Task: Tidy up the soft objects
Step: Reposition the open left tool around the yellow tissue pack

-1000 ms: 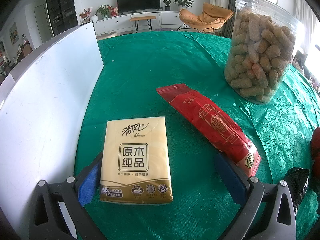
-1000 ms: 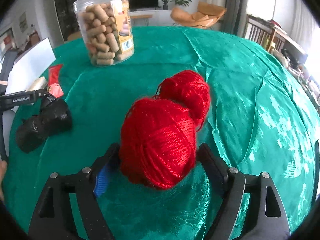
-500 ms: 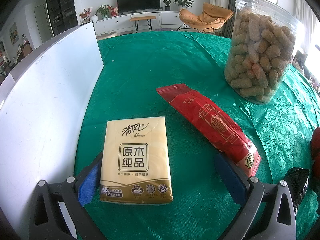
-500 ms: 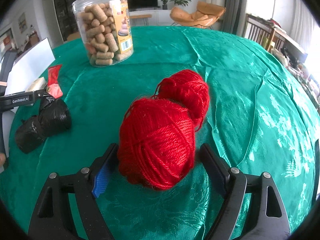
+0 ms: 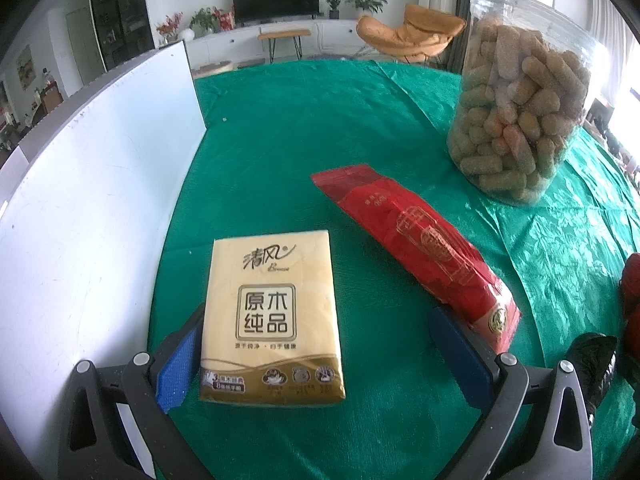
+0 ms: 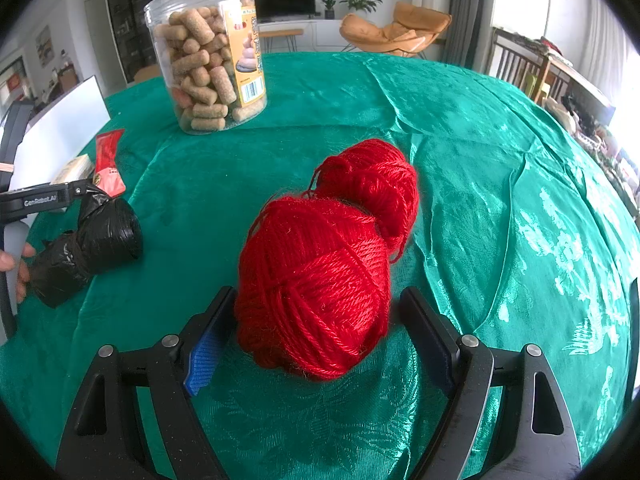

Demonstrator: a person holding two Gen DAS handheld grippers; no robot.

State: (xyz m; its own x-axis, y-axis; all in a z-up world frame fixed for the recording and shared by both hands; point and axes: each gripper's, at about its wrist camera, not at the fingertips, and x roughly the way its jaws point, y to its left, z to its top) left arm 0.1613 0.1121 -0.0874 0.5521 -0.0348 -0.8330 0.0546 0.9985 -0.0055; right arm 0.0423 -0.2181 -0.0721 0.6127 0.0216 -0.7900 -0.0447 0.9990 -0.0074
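Observation:
A yellow tissue pack [image 5: 272, 316] lies flat on the green tablecloth between the fingers of my left gripper [image 5: 320, 356], which is open; the pack touches the left pad and a wide gap separates it from the right one. A red ball of yarn [image 6: 316, 284] sits between the fingers of my right gripper [image 6: 320, 336], also open, the fingers flanking it closely. A second red yarn ball [image 6: 372, 184] rests against the first on its far side. A black plastic bag roll [image 6: 92, 244] lies to the left, beside the left gripper.
A red foil packet [image 5: 420, 248] lies diagonally right of the tissue pack. A tall clear jar of snack sticks [image 5: 520, 96] stands behind it. A white board [image 5: 80, 200] runs along the left side. A hand [image 6: 16, 264] shows at the right wrist view's left edge.
Almost nothing has moved. The right wrist view has shifted very slightly around the yarn; the left gripper and tissue pack are as before.

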